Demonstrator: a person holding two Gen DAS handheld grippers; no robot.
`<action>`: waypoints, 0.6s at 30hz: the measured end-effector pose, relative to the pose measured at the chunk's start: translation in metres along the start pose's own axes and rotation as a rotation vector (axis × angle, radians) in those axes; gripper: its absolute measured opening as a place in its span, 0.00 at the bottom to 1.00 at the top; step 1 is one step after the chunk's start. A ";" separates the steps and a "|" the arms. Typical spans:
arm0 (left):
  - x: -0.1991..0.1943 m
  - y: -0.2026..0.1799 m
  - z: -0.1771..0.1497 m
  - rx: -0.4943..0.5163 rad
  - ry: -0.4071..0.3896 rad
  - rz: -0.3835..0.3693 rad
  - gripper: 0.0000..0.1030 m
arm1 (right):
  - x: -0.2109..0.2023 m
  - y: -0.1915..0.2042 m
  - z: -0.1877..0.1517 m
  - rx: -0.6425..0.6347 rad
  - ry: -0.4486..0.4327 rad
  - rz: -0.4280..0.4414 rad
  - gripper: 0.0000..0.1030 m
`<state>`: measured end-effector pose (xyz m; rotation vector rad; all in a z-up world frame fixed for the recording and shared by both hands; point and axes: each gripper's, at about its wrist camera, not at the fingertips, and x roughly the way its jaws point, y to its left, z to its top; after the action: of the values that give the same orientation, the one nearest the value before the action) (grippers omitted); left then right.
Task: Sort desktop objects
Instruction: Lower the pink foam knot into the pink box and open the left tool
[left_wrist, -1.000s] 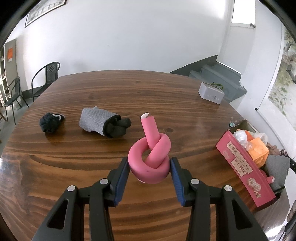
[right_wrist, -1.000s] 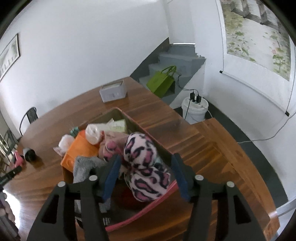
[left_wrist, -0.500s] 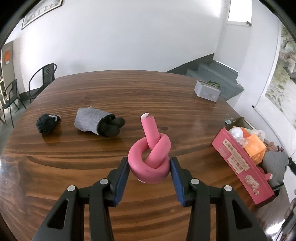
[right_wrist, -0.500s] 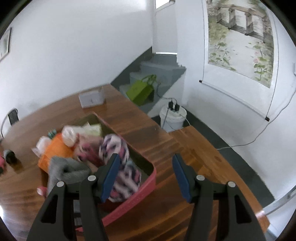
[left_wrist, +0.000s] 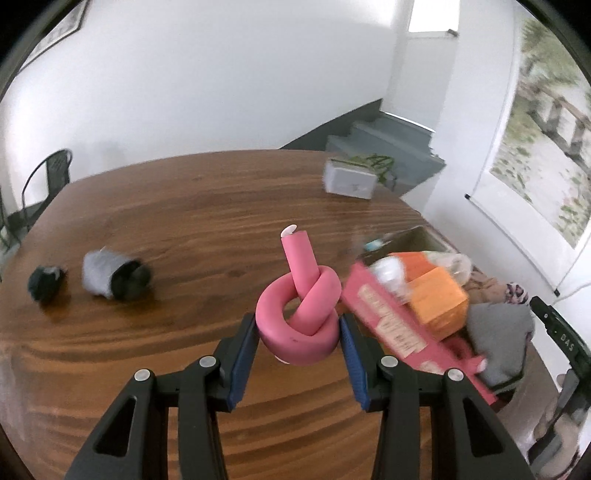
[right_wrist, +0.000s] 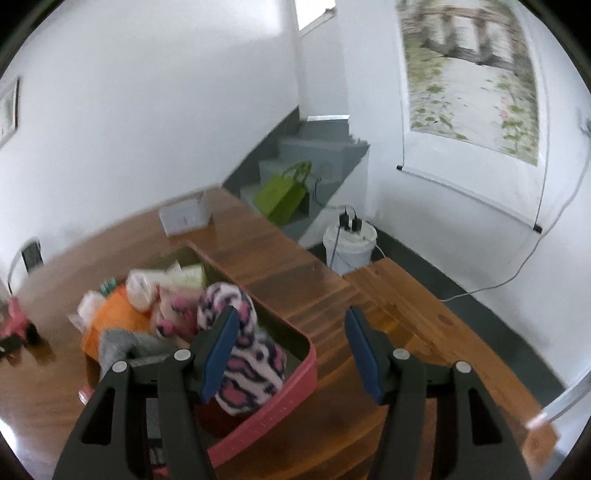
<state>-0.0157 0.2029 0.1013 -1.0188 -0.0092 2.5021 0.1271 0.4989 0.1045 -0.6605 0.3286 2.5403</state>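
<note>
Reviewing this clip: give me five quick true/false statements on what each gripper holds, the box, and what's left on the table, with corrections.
1. The left gripper is shut on the pink knot. True.
2. The right gripper holds the leopard sock. False: its jaws are opening with nothing between them; the sock lies in the box.
3. The box is empty. False: it holds the sock, an orange item and more.
4. Two sock bundles, a grey one and a dark one, lie on the table. True.
5. The white box sits inside the pink box. False: it stands apart at the table's far edge.
</note>
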 end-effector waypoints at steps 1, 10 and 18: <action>0.002 -0.008 0.004 0.010 0.000 -0.007 0.45 | -0.004 0.000 0.000 0.011 -0.033 -0.002 0.65; 0.029 -0.078 0.048 0.112 0.019 -0.093 0.45 | -0.036 -0.003 0.001 0.091 -0.303 -0.019 0.78; 0.071 -0.122 0.071 0.195 0.044 -0.080 0.45 | -0.024 -0.004 0.002 0.105 -0.247 0.036 0.78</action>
<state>-0.0602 0.3524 0.1265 -0.9728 0.1999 2.3541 0.1469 0.4934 0.1180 -0.2998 0.3860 2.5823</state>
